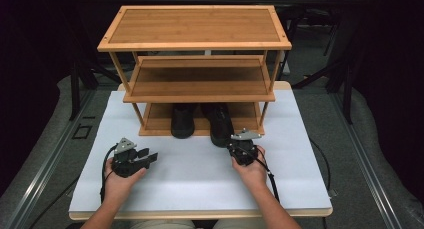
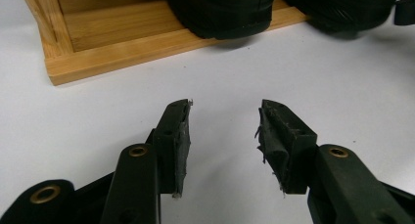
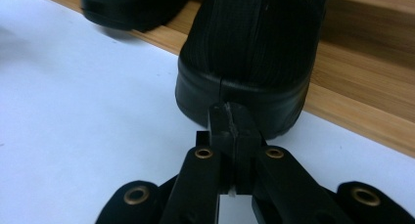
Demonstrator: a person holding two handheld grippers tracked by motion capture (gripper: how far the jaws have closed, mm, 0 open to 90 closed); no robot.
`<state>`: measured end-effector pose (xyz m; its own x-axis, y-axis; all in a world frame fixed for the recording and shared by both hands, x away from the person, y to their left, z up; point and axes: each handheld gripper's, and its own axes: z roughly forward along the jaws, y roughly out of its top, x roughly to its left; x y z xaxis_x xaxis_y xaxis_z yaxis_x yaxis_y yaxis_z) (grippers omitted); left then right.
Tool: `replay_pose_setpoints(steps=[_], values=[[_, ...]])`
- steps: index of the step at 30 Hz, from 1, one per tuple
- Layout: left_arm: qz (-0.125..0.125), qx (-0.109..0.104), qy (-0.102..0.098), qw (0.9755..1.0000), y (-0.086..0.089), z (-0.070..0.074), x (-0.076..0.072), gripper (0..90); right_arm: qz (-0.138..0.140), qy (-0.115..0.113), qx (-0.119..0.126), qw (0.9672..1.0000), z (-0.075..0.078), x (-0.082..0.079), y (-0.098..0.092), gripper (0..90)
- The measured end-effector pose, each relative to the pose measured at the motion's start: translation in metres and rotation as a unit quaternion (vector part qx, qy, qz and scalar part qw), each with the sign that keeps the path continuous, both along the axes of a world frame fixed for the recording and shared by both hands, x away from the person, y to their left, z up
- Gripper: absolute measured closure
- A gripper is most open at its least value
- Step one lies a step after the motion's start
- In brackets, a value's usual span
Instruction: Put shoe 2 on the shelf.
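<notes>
A three-shelf wooden rack (image 1: 195, 26) stands at the back of the white table top (image 1: 200, 184). Two black shoes sit on its bottom shelf with their heels over the front edge: the left shoe (image 1: 182, 121) and the right shoe (image 1: 218, 123). My left gripper (image 1: 152, 156) rests low on the table at the left, open, with nothing between its jaws (image 2: 224, 121). My right gripper (image 1: 235, 144) is shut with nothing in it, its tips (image 3: 230, 117) right at the heel of the right shoe (image 3: 254, 43). I cannot tell whether they touch it.
The rack's bottom board (image 2: 112, 48) lies just ahead of the left gripper, with the left shoe's heel (image 2: 220, 11) on it. The two upper shelves (image 1: 200, 81) are bare. Cables trail from both grippers toward the table's near edge. Dark floor and metal rails surround the table.
</notes>
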<state>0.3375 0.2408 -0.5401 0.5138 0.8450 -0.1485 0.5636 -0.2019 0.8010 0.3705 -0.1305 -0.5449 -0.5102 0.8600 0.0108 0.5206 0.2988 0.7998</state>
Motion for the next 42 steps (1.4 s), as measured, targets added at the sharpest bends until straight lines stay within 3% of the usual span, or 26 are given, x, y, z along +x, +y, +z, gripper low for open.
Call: replay_pose_setpoints(steps=[10,17,19,23,25,31,33,40,42], values=[[-0.014,0.010,0.003,0.9998,-0.010,-0.003,0.006,54.9,0.005,0.005,0.019,0.9998,-0.002,0.019,0.013,90.0],[-0.026,0.024,-0.005,0.9994,-0.024,-0.001,0.016,54.9,0.014,0.012,0.032,0.9993,-0.004,0.029,0.027,90.0],[-0.024,0.017,-0.012,0.9995,-0.028,0.000,0.020,54.8,0.015,0.011,0.027,0.9995,-0.004,0.029,0.029,90.0],[-0.019,0.018,-0.017,0.9995,-0.034,0.004,0.030,54.8,0.018,-0.010,0.045,0.9988,0.004,0.021,0.023,82.9],[-0.017,0.008,-0.017,0.9997,-0.037,0.005,0.037,54.5,0.002,-0.024,0.048,0.9986,0.009,0.017,0.019,75.7],[0.004,-0.012,-0.037,0.9992,-0.053,0.012,0.058,46.7,-0.031,-0.022,0.063,0.9973,0.010,0.023,0.015,50.3],[0.005,-0.026,-0.040,0.9988,-0.061,0.013,0.064,45.4,-0.028,-0.024,0.070,0.9968,0.010,0.025,0.017,46.7],[0.012,-0.012,-0.058,0.9981,-0.083,0.019,0.078,45.2,-0.027,-0.042,0.069,0.9964,0.019,0.033,0.031,44.6],[0.022,-0.004,-0.066,0.9976,-0.087,0.021,0.082,44.3,-0.038,-0.051,0.056,0.9964,0.022,0.035,0.037,43.8]])
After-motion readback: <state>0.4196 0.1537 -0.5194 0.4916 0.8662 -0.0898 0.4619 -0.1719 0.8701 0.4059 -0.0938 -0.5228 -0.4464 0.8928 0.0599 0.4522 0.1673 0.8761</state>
